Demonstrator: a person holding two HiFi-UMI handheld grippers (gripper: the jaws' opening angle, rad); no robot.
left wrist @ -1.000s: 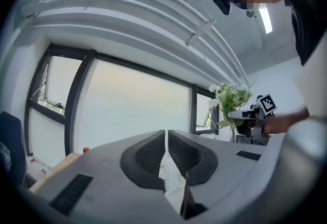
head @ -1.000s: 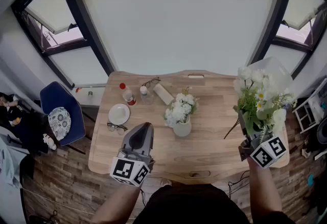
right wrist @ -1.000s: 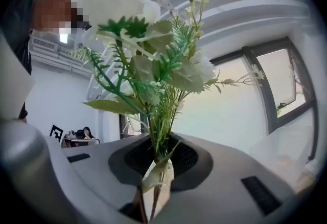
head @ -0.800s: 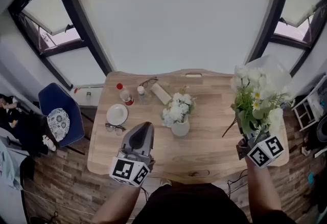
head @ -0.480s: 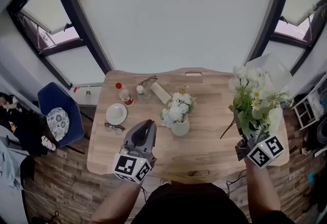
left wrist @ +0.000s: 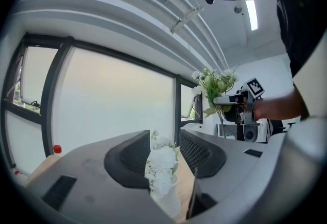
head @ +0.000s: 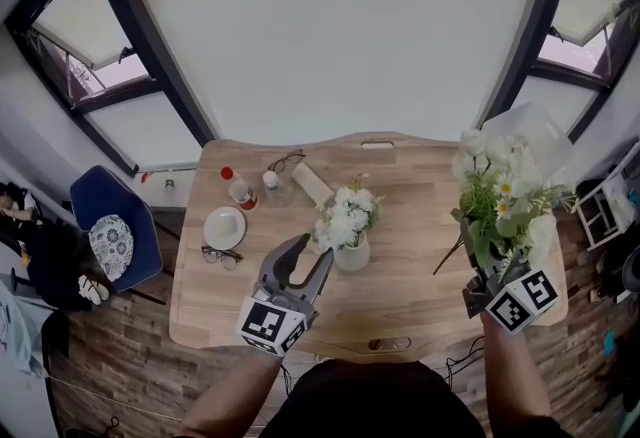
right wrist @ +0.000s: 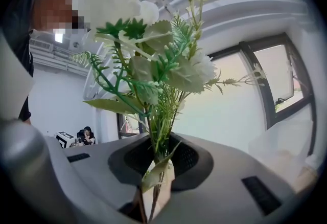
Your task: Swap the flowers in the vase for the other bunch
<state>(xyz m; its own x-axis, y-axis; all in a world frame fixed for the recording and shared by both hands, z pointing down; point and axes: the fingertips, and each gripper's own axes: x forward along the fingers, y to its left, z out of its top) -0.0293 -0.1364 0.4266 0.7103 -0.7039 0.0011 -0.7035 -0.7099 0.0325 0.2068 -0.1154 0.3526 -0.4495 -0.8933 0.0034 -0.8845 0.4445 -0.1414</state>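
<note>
A small white vase (head: 352, 253) stands mid-table with a bunch of white flowers (head: 343, 216) in it. My left gripper (head: 312, 249) is level just left of and in front of the vase; its jaws have just been opening and stand open. In the left gripper view the vase flowers (left wrist: 162, 165) show ahead in the gap of the left gripper (left wrist: 164, 155), not pressed by the pads. My right gripper (head: 490, 278) is held up at the right, shut on the stems of the other bunch (head: 505, 194), white blooms with green leaves (right wrist: 158, 80).
On the wooden table (head: 420, 301)'s left lie a white plate (head: 224, 227), glasses (head: 222, 255), a red-capped bottle (head: 237, 189), a small bottle (head: 271, 182) and a pale roll (head: 313, 185). A blue chair (head: 108, 238) stands left of the table.
The left gripper has moved right and forward toward the vase and its jaws have gone from shut to open. The right gripper with its bunch has stayed in place.
</note>
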